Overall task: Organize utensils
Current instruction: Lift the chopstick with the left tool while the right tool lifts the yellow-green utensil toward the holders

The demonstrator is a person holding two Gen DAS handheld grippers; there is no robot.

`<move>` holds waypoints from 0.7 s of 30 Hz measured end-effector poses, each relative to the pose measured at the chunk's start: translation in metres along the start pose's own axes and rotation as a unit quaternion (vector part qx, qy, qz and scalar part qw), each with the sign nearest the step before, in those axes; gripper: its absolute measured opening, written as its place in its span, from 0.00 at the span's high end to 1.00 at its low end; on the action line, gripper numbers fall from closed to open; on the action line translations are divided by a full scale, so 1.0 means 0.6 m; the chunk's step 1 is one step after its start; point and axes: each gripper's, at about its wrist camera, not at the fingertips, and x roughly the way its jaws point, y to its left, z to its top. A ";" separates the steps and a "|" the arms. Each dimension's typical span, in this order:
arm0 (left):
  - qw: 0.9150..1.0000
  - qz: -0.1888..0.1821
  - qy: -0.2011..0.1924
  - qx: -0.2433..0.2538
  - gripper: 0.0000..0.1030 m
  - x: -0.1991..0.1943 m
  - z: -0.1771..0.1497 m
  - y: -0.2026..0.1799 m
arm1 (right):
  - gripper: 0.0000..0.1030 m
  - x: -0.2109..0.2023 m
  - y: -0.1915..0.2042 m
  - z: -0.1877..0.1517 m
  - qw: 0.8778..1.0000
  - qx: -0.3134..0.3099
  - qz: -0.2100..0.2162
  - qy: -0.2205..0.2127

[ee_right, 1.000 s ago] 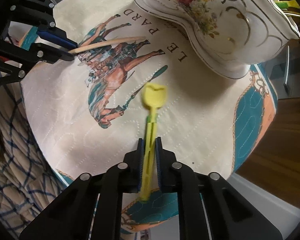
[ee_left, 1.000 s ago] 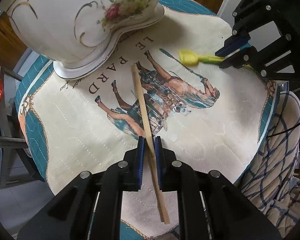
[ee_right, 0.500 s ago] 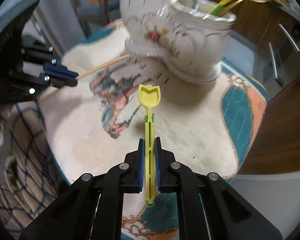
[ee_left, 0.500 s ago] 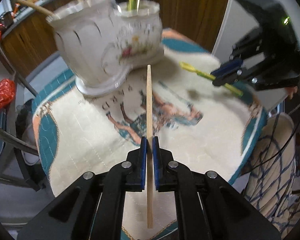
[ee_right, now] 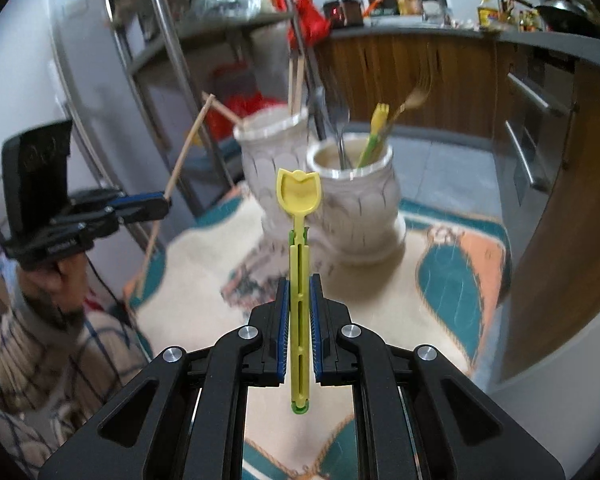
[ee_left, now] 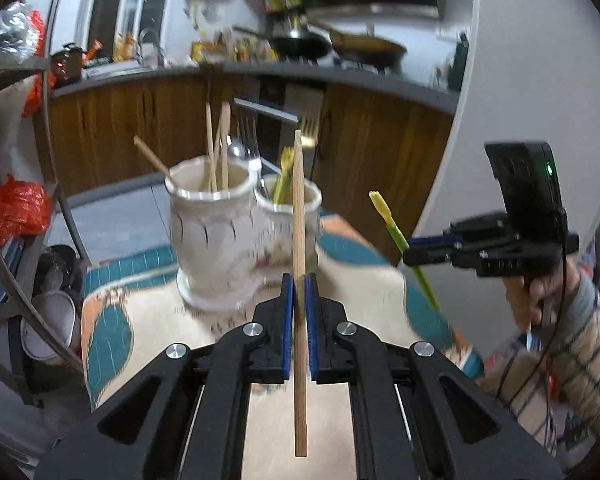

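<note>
Chopstick (ee_left: 299,240) stands upright, pinched by the left gripper (ee_left: 299,304) in front of the two-cup ceramic holder (ee_left: 236,232) on the far mat. From the right wrist, the right gripper (ee_right: 299,308) clamps a yellow spoon (ee_right: 299,216) upright, near the holder's right cup (ee_right: 350,200).

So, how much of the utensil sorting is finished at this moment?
Done: chopsticks and forks already stand in the twin ceramic holder. In hand: the left gripper clamps a wooden chopstick, the right gripper a yellow spoon. Left: dropping both into the holder.

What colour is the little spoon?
Yellow, with a green stem; the spoon shows best in the right wrist view.
</note>
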 end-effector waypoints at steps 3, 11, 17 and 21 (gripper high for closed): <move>1.000 0.006 -0.029 -0.007 0.94 0.004 0.005 -0.002 | 0.90 -0.007 -0.004 0.013 0.999 0.010 0.011 -0.030; 0.994 0.026 -0.102 -0.021 0.94 0.015 0.042 -0.014 | 0.90 -0.002 -0.005 0.046 0.996 0.019 0.026 -0.083; 0.990 0.046 -0.136 -0.013 0.94 0.025 0.069 -0.018 | 0.90 0.006 -0.008 0.071 0.993 0.022 0.033 -0.113; 0.987 0.057 -0.149 -0.009 0.94 0.034 0.084 -0.014 | 0.90 0.015 -0.019 0.081 0.991 0.029 0.037 -0.127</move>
